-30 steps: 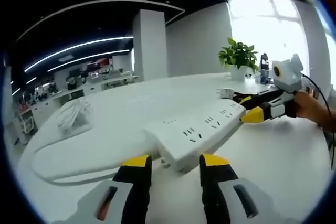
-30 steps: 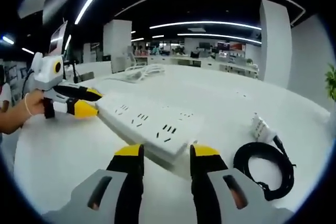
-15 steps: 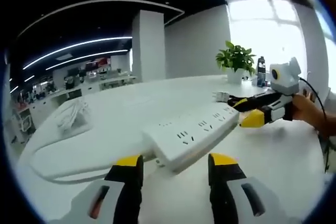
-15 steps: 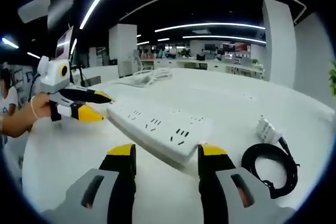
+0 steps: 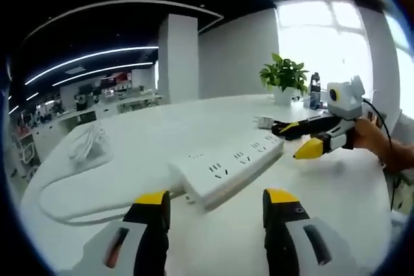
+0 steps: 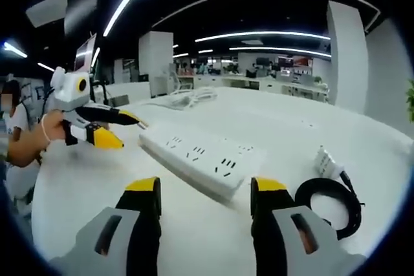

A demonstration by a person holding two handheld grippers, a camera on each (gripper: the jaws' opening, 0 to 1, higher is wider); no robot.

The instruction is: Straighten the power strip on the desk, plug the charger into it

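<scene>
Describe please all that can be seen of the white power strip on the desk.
The power strip is a long white block, plastic by its look, lying flat on the white desk. Several groups of sockets, all empty, line its top. A white cord runs from one end to a bundle. Both grippers are open and apart from it.

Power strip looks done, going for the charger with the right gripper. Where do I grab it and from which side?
Take the charger by its white block, jaws across its two long sides, probably coming from above. It lies flat on the desk beside the power strip, and its black cable leaves one end in a coil, so keep clear of that end. The right gripper is open.
</scene>
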